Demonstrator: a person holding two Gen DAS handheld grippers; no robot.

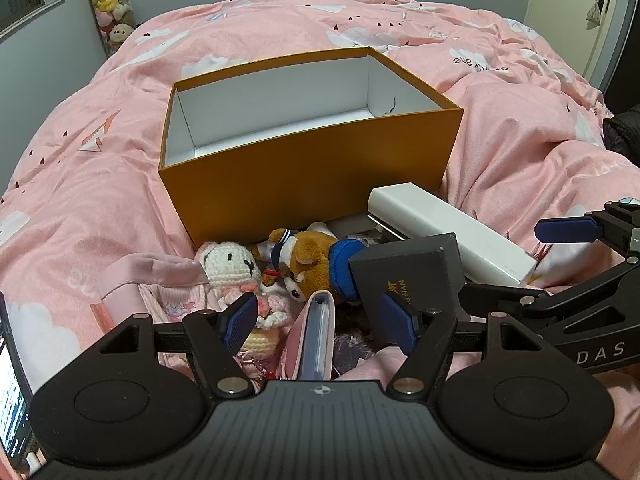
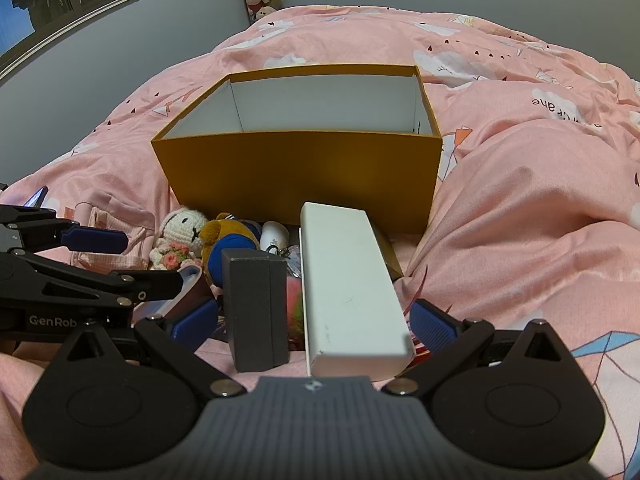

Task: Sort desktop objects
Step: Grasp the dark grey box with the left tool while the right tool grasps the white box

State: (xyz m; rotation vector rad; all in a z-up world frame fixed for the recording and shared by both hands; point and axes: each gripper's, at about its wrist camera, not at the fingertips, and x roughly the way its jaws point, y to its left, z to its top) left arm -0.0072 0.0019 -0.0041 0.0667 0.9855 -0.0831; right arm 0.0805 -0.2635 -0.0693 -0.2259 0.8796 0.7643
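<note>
Pre-grasp step, by my read — nothing picked yet, orange box (image 1: 304, 168) on the bed (image 1: 100, 184) looks empty.

Right gripper (image 2: 312, 326): jaws released, spread wide, straddling the near end of the white box (image 2: 348, 280) and the dark grey box (image 2: 256, 312) standing just beside it at 9 o'clock. No pad touches either.

Left gripper (image 1: 320, 320): jaws released, the pink case (image 1: 316, 336) between them, untouched. Crochet bunny (image 1: 232, 268) at 11 o'clock of it, plush dog (image 1: 308, 256) at 12.

Next: right likely needs to shift toward 3 o'clock to take the white box alone, close, then lift over the orange wall at 12 o'clock.
</note>
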